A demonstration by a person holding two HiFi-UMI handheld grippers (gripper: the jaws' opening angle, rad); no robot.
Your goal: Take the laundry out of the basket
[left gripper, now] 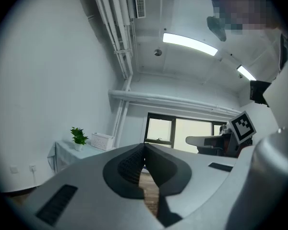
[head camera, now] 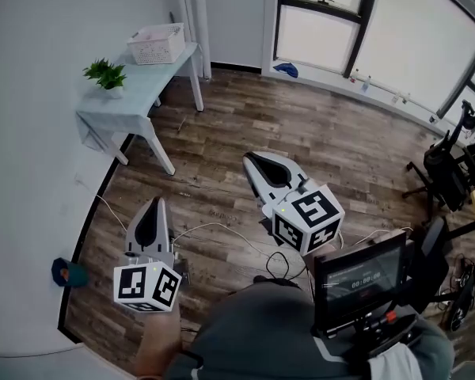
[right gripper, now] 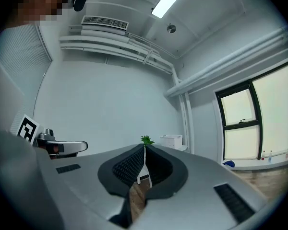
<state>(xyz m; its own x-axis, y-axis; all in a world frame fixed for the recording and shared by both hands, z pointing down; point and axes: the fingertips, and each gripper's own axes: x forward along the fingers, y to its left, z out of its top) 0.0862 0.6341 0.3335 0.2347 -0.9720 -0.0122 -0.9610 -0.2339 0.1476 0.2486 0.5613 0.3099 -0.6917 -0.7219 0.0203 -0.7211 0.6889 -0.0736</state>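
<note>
White lattice plastic laundry basket [head camera: 156,43] is sitting on the pale far-left surface [head camera: 142,93], its laundry hidden but probably soft and light, best pinched at a raised fold, while the left tongs [head camera: 157,203] and right tongs [head camera: 252,161] are hanging shut, empty, well apart from it.

The small screen [head camera: 360,279] shows pale digits too blurred to read, and no other writing is legible.

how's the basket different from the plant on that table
The basket is white, boxy and wider; the plant is green, leafy, in a small white pot. The basket sits at the far end of the table, the plant at its near end. Both stand upright on it.
</note>
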